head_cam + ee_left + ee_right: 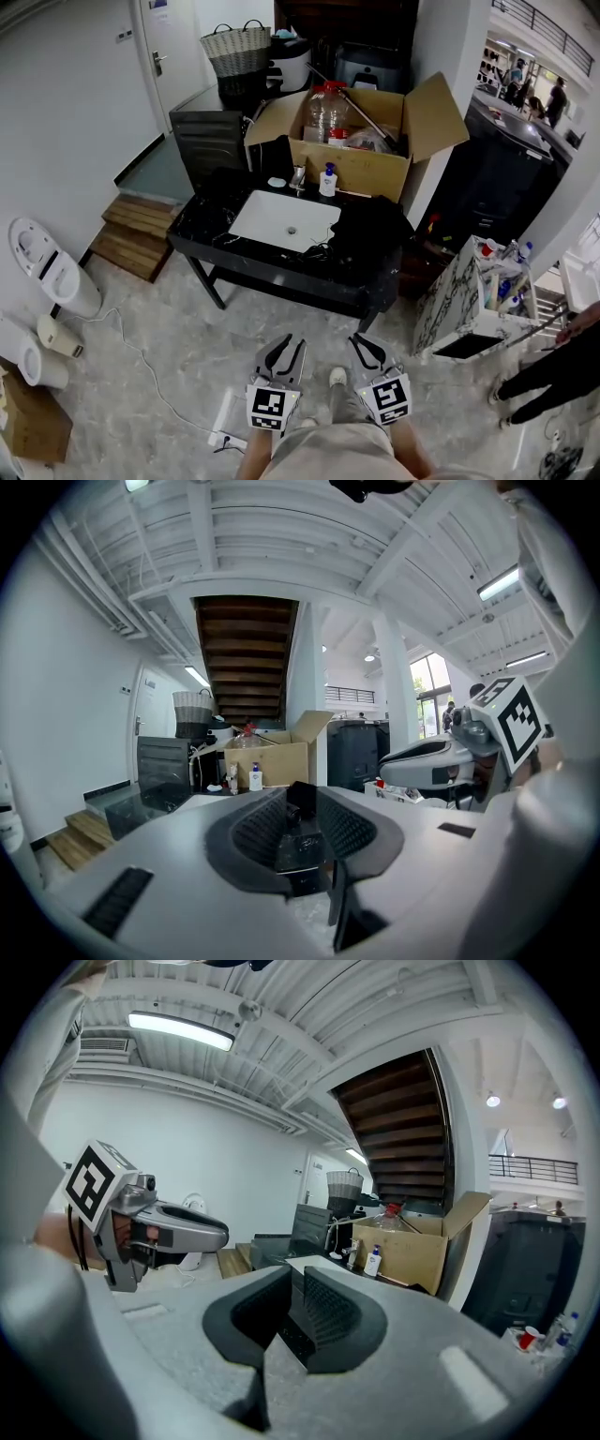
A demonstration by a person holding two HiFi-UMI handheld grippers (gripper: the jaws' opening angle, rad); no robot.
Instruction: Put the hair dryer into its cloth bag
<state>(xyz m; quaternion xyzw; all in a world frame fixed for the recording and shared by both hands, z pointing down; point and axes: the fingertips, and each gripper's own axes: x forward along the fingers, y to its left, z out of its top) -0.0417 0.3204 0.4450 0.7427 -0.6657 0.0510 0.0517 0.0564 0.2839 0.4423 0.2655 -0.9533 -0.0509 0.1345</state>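
A black table [272, 281] stands ahead of me in the head view. A black cloth heap [373, 234], seemingly the bag, lies on its right part. A thin cord [319, 251] trails at the heap's left edge; I cannot pick out the hair dryer itself. Both grippers are low in front of me, over the floor and well short of the table. My left gripper [289, 343] has its jaws together with nothing between them [300, 797]. Beside it, my right gripper [367, 345] is also shut and empty [291, 1283].
A white sink basin [281, 220] is set in the table. Behind it stand a lotion bottle [327, 180] and an open cardboard box [361, 141]. Wooden steps [136, 234] lie left, a marbled shelf unit [459, 300] right. A power strip [225, 439] lies on the floor.
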